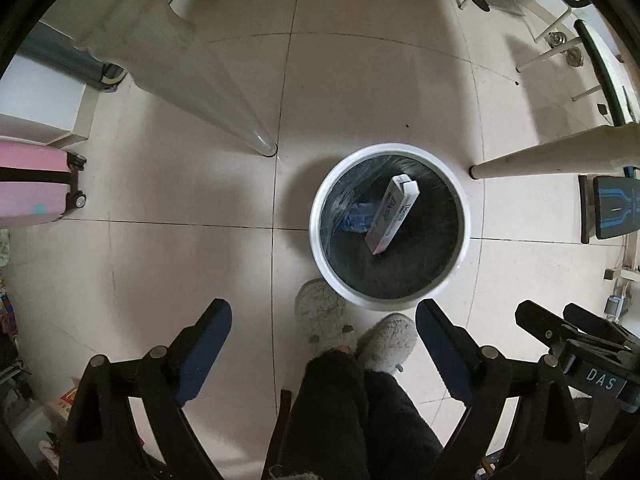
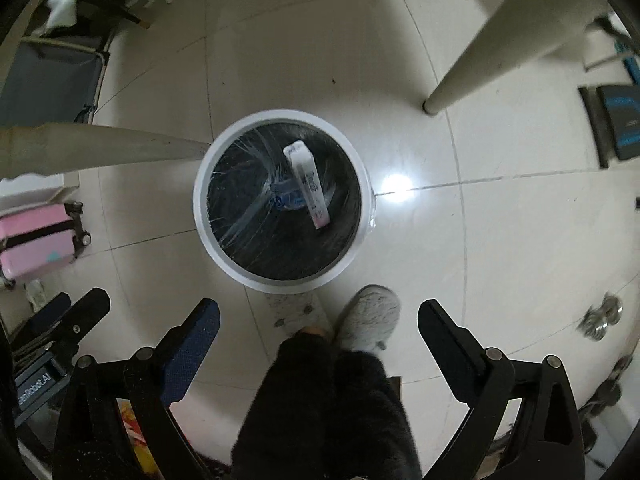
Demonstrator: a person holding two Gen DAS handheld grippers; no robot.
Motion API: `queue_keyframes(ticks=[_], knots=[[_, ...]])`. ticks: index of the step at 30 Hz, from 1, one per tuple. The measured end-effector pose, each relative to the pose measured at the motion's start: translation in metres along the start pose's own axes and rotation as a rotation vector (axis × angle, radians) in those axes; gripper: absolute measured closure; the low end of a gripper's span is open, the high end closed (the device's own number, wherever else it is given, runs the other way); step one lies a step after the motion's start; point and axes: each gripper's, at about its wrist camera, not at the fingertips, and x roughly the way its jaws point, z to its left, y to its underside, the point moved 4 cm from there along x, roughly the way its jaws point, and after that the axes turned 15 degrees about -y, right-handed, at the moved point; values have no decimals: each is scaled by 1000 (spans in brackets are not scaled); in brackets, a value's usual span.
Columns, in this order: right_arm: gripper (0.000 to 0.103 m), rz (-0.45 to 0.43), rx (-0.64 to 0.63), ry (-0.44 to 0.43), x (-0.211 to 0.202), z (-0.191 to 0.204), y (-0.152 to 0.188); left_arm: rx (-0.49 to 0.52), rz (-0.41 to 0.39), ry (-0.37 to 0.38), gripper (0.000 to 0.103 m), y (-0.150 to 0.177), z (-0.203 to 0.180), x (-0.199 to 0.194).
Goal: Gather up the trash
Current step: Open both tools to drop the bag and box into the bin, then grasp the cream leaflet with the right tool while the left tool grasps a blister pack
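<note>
Right wrist view: both tongs (image 2: 319, 320) spread empty above the bin (image 2: 208, 216) holding the carton (image 2: 308, 184).

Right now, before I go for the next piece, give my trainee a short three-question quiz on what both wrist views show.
1. True or false: the left gripper is holding a piece of trash.
2. What lies inside the white bin? A) only a black liner B) a long white box and a crumpled blue plastic bottle C) a slipper
3. Fill in: the person's grey slippers stand on the floor just beside the ____.

Key
1. False: both the left and the right gripper are open and empty.
2. B
3. bin
</note>
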Motion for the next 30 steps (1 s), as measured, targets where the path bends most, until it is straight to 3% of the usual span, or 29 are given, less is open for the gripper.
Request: queue_keyframes(ticks=[9,19,25,30], knots=[[3,-19,-31,27,-92,33,29,12,-21,6,9,16,16,-79],[3,-90,-64,-26,-240,99,66,4,-99,33,9,24,49,-194],[3,-183,-41,-90,-322,117,50,-47,-184,26,9,-4,64,-246],[3,-246,-35,-69,-378,103,4,-91,-238,15,9,-45,56,-278]])
